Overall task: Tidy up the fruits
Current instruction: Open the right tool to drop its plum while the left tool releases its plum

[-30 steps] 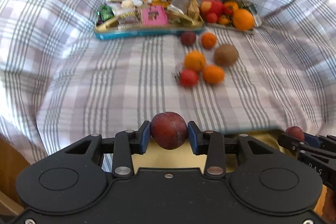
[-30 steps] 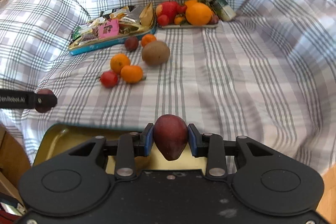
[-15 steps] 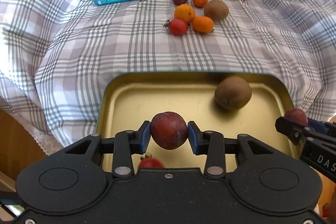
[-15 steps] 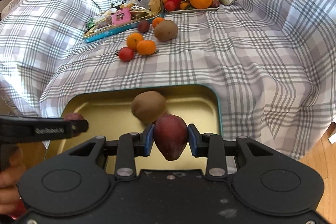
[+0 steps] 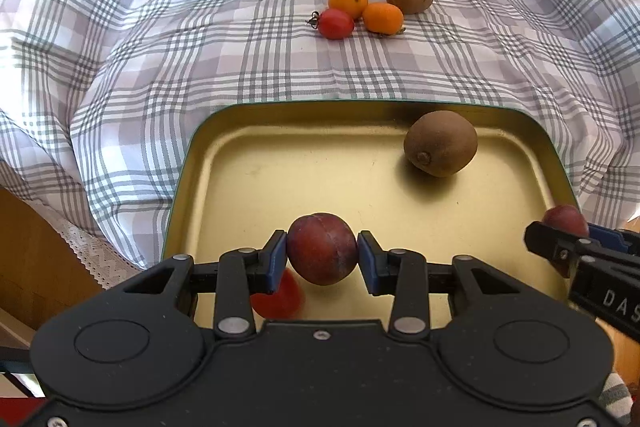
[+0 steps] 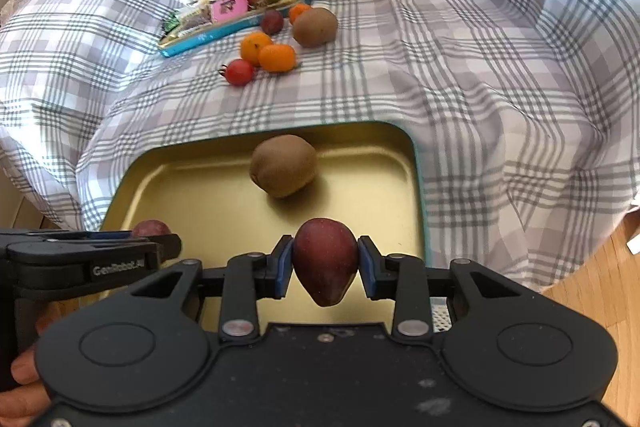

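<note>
Both grippers hang over the gold metal tray point(image 5: 224, 163): left gripper point(image 5: 322, 259) clamps a round dark-red plum point(image 5: 322, 249), right gripper point(image 6: 325, 267) clamps a pointed maroon fruit point(image 6: 325, 261), with a brown fuzzy kiwi point(image 5: 440, 143) lying ahead.

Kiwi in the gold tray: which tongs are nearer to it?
Right. The right tongs hang just in front of the kiwi; the left tongs sit farther off toward the tray's opposite side.
</note>
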A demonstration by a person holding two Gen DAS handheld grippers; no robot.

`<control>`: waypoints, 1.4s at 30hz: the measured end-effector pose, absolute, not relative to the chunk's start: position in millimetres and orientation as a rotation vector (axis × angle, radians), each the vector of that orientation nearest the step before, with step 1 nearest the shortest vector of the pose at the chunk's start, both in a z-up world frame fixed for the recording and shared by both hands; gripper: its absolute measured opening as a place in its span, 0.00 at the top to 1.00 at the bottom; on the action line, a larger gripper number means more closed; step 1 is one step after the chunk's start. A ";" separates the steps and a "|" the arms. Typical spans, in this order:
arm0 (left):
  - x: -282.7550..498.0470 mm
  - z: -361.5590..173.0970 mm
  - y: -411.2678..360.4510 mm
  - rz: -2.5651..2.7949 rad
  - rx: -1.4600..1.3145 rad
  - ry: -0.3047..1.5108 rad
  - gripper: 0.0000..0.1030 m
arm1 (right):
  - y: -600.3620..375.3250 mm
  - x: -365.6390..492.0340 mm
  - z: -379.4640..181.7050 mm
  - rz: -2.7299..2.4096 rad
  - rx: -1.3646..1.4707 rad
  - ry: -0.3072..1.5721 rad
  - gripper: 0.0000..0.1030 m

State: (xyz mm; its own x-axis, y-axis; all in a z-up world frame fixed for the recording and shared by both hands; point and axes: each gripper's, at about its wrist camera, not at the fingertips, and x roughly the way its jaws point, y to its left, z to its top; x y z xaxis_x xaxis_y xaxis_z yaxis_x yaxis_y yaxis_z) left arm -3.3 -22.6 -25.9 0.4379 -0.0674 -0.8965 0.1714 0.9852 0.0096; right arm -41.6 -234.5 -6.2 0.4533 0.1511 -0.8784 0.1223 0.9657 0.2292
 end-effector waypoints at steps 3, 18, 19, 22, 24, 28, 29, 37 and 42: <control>-4.3 -25.0 -22.7 -0.148 0.103 1.111 0.53 | -241.2 -41.3 -5.4 -0.003 0.273 1.106 0.65; -9.8 -10.2 -19.7 -0.138 0.081 1.070 0.53 | -238.3 -37.8 -0.3 -0.012 0.238 1.108 0.65; -10.2 -9.6 -18.5 -0.134 0.078 1.069 0.53 | -237.6 -37.8 0.9 -0.009 0.236 1.106 0.65; -10.4 -8.9 -15.0 -0.120 0.070 1.073 0.53 | -236.9 -37.4 3.6 -0.005 0.232 1.106 0.64; -10.6 -8.3 -12.2 -0.115 0.063 1.074 0.53 | -237.3 -37.4 5.7 -0.004 0.236 1.101 0.64; -10.6 -7.1 -7.0 -0.104 0.047 1.077 0.53 | -234.4 -37.8 10.9 -0.004 0.216 1.085 0.64; -10.5 -6.8 -5.9 -0.102 0.043 1.079 0.53 | -233.5 -38.0 12.4 -0.003 0.212 1.082 0.64; -11.4 -7.3 3.9 -0.070 0.021 1.099 0.53 | -223.6 -40.5 18.2 0.022 0.174 1.083 0.63; -12.1 -7.9 10.8 -0.062 0.011 1.110 0.53 | -217.6 -41.3 13.4 0.027 0.145 1.115 0.61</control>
